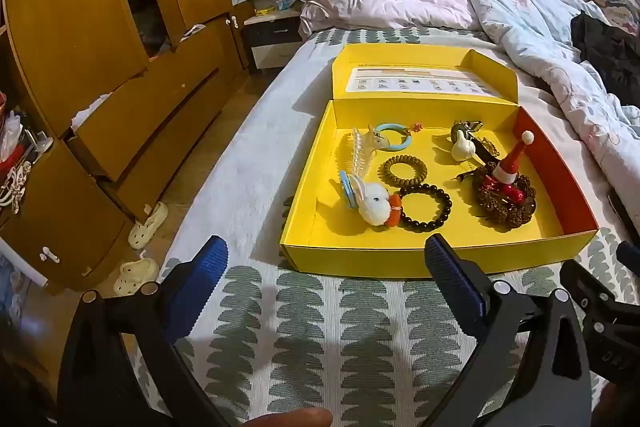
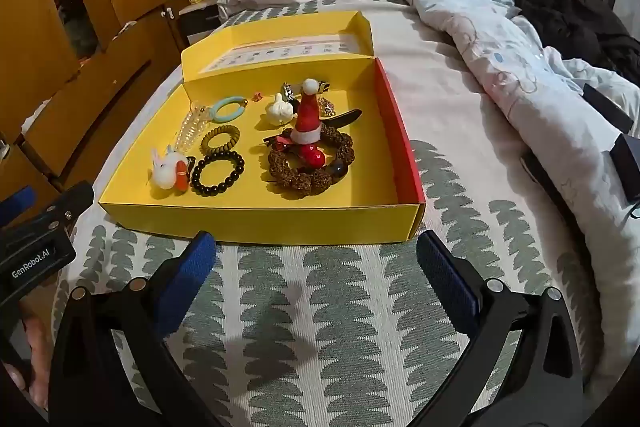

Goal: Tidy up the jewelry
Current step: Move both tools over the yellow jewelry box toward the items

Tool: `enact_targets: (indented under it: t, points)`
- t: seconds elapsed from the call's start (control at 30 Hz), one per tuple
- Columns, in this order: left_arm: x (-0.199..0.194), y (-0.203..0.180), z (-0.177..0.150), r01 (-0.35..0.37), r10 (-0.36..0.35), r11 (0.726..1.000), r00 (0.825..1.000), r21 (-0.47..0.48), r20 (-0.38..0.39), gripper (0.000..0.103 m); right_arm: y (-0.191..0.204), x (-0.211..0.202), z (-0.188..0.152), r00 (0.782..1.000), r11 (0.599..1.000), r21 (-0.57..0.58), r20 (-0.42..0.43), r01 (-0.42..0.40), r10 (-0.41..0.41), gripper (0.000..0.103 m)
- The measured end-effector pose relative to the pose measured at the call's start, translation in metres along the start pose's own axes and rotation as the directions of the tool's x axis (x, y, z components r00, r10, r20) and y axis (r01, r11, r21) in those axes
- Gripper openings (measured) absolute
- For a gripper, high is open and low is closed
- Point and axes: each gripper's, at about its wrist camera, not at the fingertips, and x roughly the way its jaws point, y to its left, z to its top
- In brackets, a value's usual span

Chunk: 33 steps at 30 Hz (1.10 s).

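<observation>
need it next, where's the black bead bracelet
In both wrist views the black bead bracelet lies near the yellow box's front wall, touching the white bunny clip.

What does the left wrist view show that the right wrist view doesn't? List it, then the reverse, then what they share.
Only the left wrist view: pale slippers on the floor and the right gripper at its edge.

Only the right wrist view: the left gripper's labelled body and a hand gripping it.

Both: the open yellow box, black bead bracelet, white bunny clip, Santa hat clip, and rumpled bedding.
</observation>
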Motion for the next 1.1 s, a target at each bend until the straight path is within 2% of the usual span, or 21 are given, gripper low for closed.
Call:
enact_targets:
  t: [0.23,0.5,0.77,0.97,1.1]
  points:
    - [-0.003,-0.003,0.002,-0.003,0.003,1.000,1.000,0.003,-0.007,0.097,0.002,-0.001,-0.007,1.000,1.000,0.002,0.025,-0.003,0.003,0.100]
    - [-0.004,0.001,-0.004,0.004,-0.004,1.000,1.000,-0.006,-0.011,0.097,0.006,0.002,-0.002,1.000,1.000,0.005,-0.007,-0.020,0.020,0.100]
    - [0.009,0.004,0.001,0.005,-0.006,1.000,0.999,-0.020,-0.034,0.097,-0.002,0.000,0.004,0.999,0.999,0.009,0.004,-0.039,0.039,0.100]
    - [0.012,0.012,0.015,0.030,-0.032,0.998,0.999,-0.062,-0.035,0.097,-0.019,-0.008,0.033,0.991,0.989,0.063,0.043,-0.131,0.128,0.100]
    - [0.012,0.017,0.037,0.079,-0.081,0.994,0.996,-0.077,-0.032,0.097,-0.022,-0.004,0.060,0.984,0.983,0.054,0.051,-0.176,0.173,0.098]
